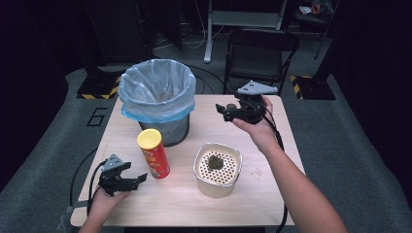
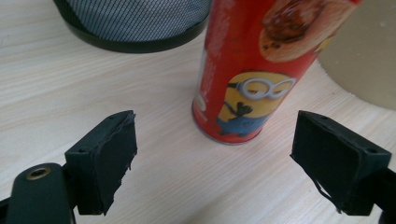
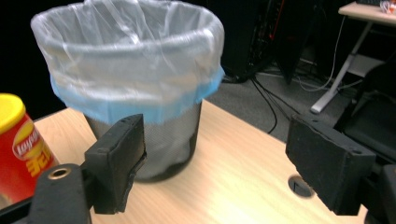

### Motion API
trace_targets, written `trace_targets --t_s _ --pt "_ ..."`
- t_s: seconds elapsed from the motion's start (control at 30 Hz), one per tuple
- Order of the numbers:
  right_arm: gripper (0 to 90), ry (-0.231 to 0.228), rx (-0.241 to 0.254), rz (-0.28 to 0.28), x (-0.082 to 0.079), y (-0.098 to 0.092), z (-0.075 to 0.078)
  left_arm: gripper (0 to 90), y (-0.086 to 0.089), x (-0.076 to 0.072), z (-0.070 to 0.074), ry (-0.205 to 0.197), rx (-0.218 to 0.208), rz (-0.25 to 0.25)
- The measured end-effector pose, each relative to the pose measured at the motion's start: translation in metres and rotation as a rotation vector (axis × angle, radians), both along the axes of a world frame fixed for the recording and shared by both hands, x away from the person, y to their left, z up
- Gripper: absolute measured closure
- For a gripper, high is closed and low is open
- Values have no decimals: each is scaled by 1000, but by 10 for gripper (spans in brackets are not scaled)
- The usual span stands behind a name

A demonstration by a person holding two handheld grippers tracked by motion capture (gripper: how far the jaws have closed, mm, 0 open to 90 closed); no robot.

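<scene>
While the left gripper (image 1: 127,178) holds its fingers open and empty just short of the red chip can (image 1: 154,153) standing on the counter (image 1: 272,204) beside the bin (image 1: 156,99), the open right gripper (image 1: 227,111) hangs near the bin, so next comes closing on the can.

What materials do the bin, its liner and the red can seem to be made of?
The bin looks like dark metal mesh: a fine grid pattern shows on its wall. Its liner seems to be thin plastic film, translucent and wrinkled, with a blue edge. The red can has a glossy printed body, possibly cardboard, and a yellow lid that looks like plastic.
</scene>
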State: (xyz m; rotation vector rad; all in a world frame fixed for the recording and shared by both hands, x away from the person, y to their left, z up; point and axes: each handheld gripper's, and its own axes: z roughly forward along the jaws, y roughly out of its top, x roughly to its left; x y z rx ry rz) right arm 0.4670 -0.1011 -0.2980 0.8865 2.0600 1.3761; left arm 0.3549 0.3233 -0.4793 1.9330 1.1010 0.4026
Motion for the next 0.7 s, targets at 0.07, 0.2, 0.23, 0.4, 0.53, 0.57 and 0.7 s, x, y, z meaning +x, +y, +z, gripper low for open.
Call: trace_targets --t_s 0.07,0.2,0.23,0.4,0.53,0.57,0.7 --pt "198 6 0 -5 -2 -4 -3 135 -1 0 1 -9 8 -6" --pt "216 14 10 -39 -11 -25 -17 134 -6 0 2 -8 -1 -14" --pt "218 15 15 -49 -13 -29 -21 134 -7 0 3 -14 -5 -17" --pt "228 38 22 -71 -22 -42 -36 134 -11 0 7 -14 -25 -47" --pt "233 52 5 -75 -29 -51 -49 133 -17 3 11 -28 -25 -64" --pt "234 59 0 -83 -32 -55 -55 130 -21 6 11 -26 -26 -69" --pt "234 65 10 -94 -40 -60 -65 124 -26 15 12 -10 -63 -73"
